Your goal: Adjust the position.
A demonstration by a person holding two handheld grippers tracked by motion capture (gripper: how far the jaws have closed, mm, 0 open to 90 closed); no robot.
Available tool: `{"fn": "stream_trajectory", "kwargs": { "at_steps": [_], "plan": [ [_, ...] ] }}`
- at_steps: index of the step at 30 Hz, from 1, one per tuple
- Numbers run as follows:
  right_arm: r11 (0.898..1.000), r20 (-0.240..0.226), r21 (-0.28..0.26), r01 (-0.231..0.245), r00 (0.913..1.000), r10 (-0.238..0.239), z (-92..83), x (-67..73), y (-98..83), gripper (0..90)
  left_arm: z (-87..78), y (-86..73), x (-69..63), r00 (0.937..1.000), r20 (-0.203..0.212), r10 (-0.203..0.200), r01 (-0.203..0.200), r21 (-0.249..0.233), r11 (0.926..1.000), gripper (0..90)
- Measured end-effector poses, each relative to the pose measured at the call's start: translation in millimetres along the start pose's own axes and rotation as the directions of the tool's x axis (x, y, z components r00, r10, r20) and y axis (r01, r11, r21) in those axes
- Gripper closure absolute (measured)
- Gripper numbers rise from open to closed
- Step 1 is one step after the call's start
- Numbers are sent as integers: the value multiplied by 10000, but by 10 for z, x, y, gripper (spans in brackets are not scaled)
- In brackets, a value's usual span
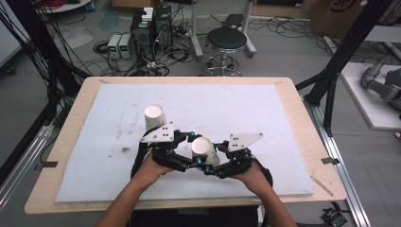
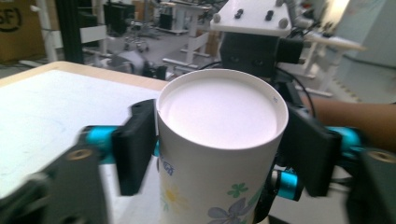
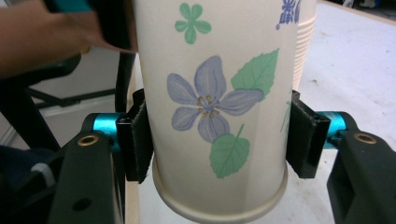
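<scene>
Now | flowered cup (image 1: 203, 150): upside down, contents unseen | right claw (image 3: 218, 135): clamped on it

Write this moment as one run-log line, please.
right gripper: fingers clamp flowered cup | left gripper: open around it | second cup: behind

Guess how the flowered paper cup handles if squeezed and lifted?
The flowered cup looks like thin paper: probably light, and easily dented where the right gripper clamps it. Upside down with its wide rim lowest, it should resist tipping; on its side it would likely roll.
</scene>
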State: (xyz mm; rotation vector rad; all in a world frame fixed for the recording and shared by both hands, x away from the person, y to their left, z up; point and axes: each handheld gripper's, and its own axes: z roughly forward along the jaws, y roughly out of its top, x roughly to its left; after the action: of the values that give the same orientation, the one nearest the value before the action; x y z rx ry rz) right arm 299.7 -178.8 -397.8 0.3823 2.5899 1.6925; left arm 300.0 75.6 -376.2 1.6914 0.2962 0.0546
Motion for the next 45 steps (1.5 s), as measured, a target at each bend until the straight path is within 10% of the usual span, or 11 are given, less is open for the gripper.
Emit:
{"fn": "stream_trajectory", "kwargs": {
  "at_steps": [13, 20, 33, 45],
  "plan": [
    [9911, -74, 1225, 515, 9987, -510, -57, 2, 116, 378, -143, 51, -10, 9997, 74, 224, -231, 1189, 9926, 163],
    [9617, -69, 2543, 1023, 9946, -1040, -33, 13, 219, 374, -159, 55, -18, 9992, 133, 365, -383, 1723, 9843, 163],
    [8626, -330, 4652, 1986, 9777, -2073, 145, 103, 391, 374, -100, 45, -55, 9948, 460, 911, -1010, 3125, 9445, 172],
    [7778, -789, 5813, 2389, 9680, -2384, 271, 144, 488, 372, -67, 33, -54, 9921, 724, 1025, -1219, 3603, 9249, 229]
  ]
}}
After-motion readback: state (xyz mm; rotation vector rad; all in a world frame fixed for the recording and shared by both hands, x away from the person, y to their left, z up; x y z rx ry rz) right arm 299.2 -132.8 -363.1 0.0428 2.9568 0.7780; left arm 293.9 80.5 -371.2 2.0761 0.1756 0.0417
